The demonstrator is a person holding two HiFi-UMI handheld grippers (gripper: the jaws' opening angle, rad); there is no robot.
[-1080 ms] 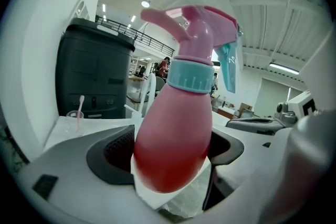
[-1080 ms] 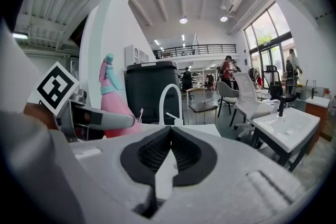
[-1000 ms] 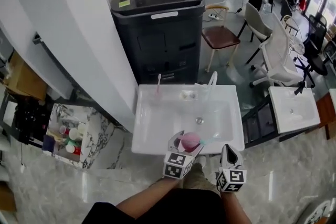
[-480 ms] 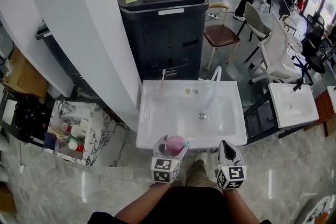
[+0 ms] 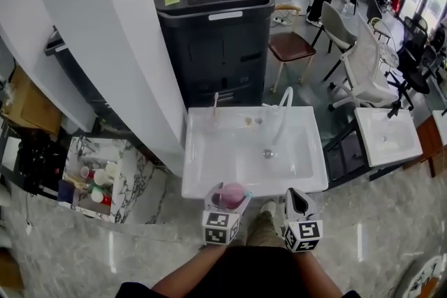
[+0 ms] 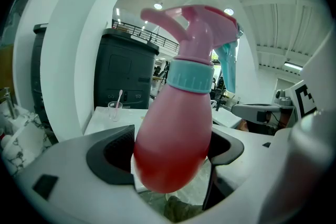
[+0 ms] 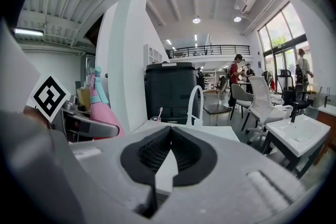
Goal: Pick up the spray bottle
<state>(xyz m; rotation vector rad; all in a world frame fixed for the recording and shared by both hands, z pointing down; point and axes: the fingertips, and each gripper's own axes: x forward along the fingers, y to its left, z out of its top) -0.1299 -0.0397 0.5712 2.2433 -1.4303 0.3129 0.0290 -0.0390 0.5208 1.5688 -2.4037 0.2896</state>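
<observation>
The spray bottle (image 5: 233,192) is pink with a teal collar and a pink trigger head. My left gripper (image 5: 228,200) is shut on its round body, holding it upright in the air just off the front rim of the white sink (image 5: 311,186). In the left gripper view the spray bottle (image 6: 176,134) fills the middle, with the dark pads of my left gripper (image 6: 172,150) pressed on both its sides. My right gripper (image 5: 295,201) hangs to the right of it, shut and holding nothing. In the right gripper view my right gripper (image 7: 169,152) has its pads meeting, and the spray bottle (image 7: 103,113) shows at the left.
On the sink stand a curved white faucet (image 5: 283,108) and a clear cup with a toothbrush (image 5: 213,116). Behind are a black machine (image 5: 216,31) and a brown chair (image 5: 293,47). A white pillar (image 5: 105,45) stands left, a second sink (image 5: 387,139) right, a low shelf of bottles (image 5: 94,185) lower left.
My left gripper has drawn the spray bottle back and left, from over the basin's front part to just off its front rim. The right gripper has barely moved.
</observation>
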